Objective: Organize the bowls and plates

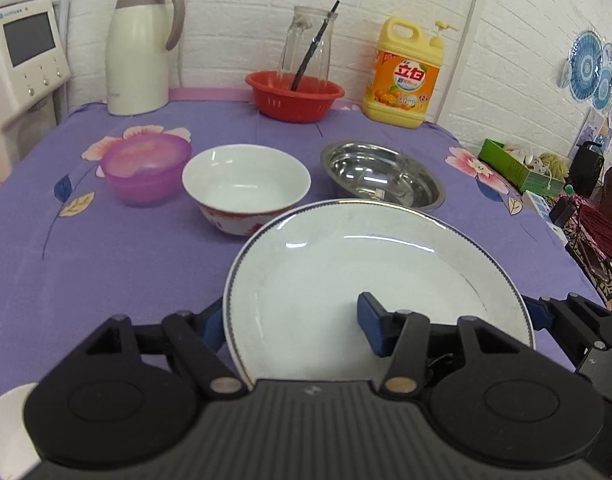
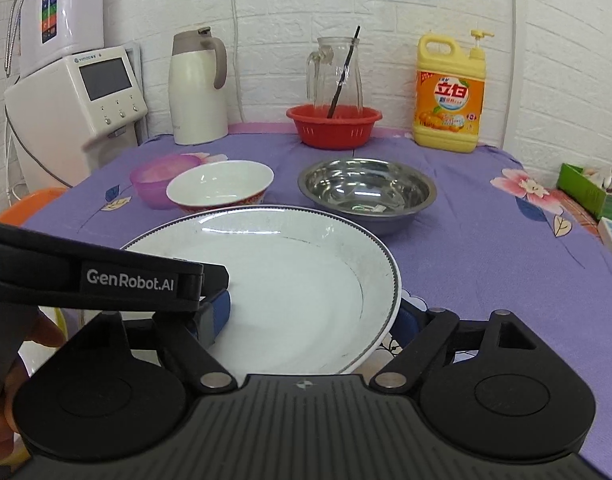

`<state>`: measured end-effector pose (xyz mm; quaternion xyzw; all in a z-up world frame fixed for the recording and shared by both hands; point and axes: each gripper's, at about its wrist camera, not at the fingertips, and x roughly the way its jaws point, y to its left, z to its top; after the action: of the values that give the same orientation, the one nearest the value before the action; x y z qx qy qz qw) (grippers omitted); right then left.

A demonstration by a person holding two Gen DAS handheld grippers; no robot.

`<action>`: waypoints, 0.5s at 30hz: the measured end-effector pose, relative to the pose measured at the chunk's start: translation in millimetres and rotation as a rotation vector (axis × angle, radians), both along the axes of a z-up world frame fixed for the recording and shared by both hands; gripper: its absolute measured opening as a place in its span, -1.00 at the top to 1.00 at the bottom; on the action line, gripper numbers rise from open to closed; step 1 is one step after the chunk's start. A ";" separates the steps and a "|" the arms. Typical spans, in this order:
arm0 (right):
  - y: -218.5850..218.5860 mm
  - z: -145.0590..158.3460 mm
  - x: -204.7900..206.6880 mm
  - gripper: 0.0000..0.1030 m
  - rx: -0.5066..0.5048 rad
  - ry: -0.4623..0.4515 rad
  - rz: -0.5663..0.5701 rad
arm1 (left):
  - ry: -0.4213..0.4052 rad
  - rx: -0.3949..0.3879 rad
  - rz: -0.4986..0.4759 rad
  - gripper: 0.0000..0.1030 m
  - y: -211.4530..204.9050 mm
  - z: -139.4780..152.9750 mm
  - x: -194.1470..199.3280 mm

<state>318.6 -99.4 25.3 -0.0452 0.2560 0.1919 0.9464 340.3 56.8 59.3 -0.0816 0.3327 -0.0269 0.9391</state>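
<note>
A large white plate (image 1: 369,280) with a dark patterned rim is held above the purple tablecloth, between both grippers. My left gripper (image 1: 290,330) has one finger under the plate's left rim and one blue pad (image 1: 369,324) on its inner surface. My right gripper (image 2: 309,314) straddles the plate's (image 2: 290,280) right rim the same way. Whether either clamps the rim cannot be told. Behind the plate stand a white bowl with red pattern (image 1: 246,186), a steel bowl (image 1: 381,176) and a purple plastic bowl (image 1: 146,168).
At the table's back stand a cream thermos jug (image 1: 138,48), a red basket (image 1: 294,96) holding a glass pitcher (image 1: 306,44), and a yellow detergent bottle (image 1: 405,72). A white appliance (image 1: 22,56) stands left. Clutter and a green box (image 1: 517,164) lie right.
</note>
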 end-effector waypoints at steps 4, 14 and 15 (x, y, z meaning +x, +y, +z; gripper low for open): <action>9.3 13.3 -24.9 -1.00 0.022 -0.041 0.022 | -0.045 -0.004 0.025 -0.04 19.5 10.7 -35.6; 81.1 5.2 -91.7 -1.00 0.047 -0.025 0.249 | -0.042 0.076 0.237 -0.04 92.1 -8.6 -143.6; 87.6 1.7 -96.5 -1.00 0.039 -0.018 0.268 | -0.034 0.069 0.254 -0.03 98.5 -13.8 -150.1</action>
<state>222.1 -11.8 27.0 -0.0624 0.2355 0.3210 0.9152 190.1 155.3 45.5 -0.0901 0.3044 0.1021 0.9428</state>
